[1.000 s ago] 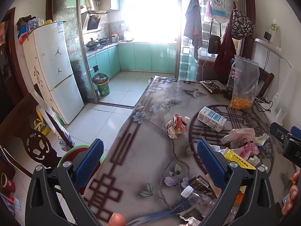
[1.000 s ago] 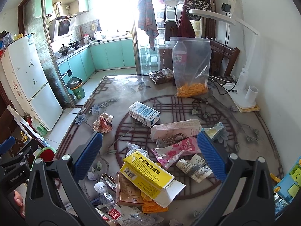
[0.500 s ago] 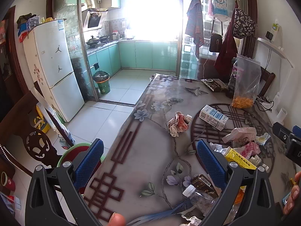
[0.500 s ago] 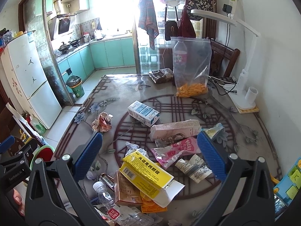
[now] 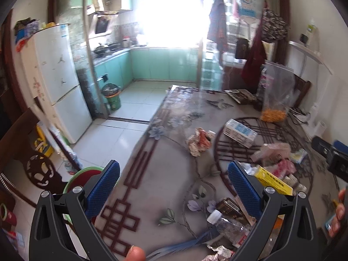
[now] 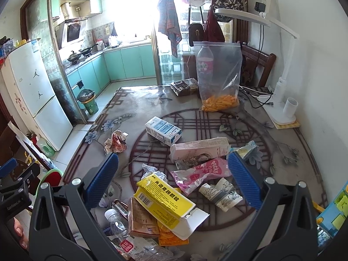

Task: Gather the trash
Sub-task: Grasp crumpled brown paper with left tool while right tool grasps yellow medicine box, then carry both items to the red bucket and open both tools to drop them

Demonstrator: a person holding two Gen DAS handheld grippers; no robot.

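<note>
Trash lies on the patterned table: a yellow box, a pink Pocky wrapper, a pink carton, a blue-white milk carton, a crumpled wrapper and a clear bottle. My right gripper is open, above the yellow box and pink wrapper. My left gripper is open and empty above the table's left part; the crumpled wrapper and milk carton lie beyond it.
A zip bag with orange pieces and a dark packet stand at the far end. A white desk lamp is at the right. A green-rimmed bin is on the floor left of the table. A fridge stands further left.
The left gripper has moved and its view is now blurred; the table appears shifted slightly. The right gripper has edged a little forward. Both stay open.
</note>
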